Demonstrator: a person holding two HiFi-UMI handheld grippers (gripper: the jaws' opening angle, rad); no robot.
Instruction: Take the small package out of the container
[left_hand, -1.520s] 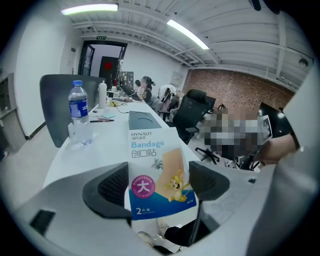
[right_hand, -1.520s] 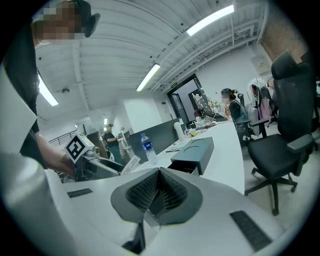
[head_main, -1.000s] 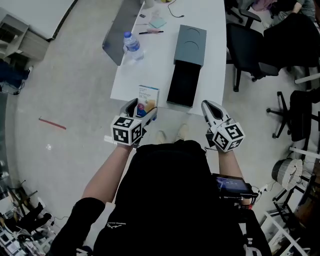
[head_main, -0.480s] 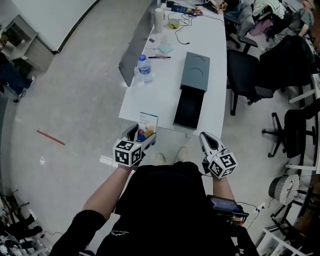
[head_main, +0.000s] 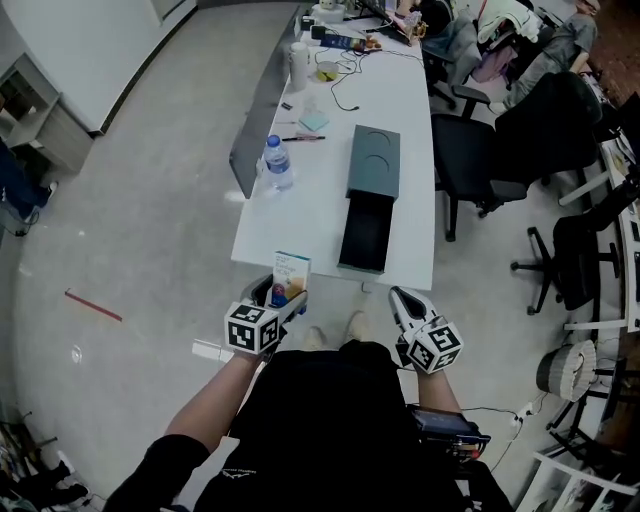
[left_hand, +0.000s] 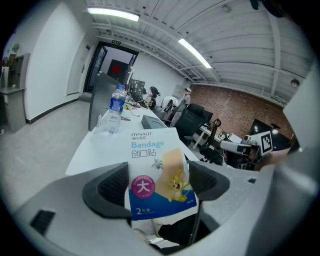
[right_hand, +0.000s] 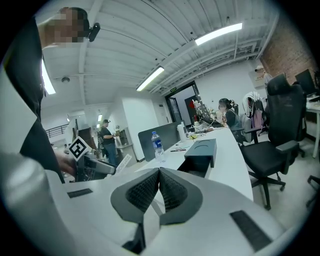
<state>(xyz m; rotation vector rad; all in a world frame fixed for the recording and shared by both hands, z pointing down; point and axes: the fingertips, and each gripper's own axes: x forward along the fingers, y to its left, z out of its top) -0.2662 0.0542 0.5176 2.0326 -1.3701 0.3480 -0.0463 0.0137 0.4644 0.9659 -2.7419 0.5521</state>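
Cardboard package (left_hand: 160, 172), small, white-blue with cartoon print, sits pinched in left gripper (left_hand: 160, 184). Right gripper (right_hand: 159, 187) is pressed together.

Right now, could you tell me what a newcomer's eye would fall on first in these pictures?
The colourful bandage box stands out, clamped upright in the jaws of the left gripper by the near end of the white table. Beyond it on the table lies the long dark container, its black drawer pulled open toward the person. The right gripper hangs empty, jaws together.
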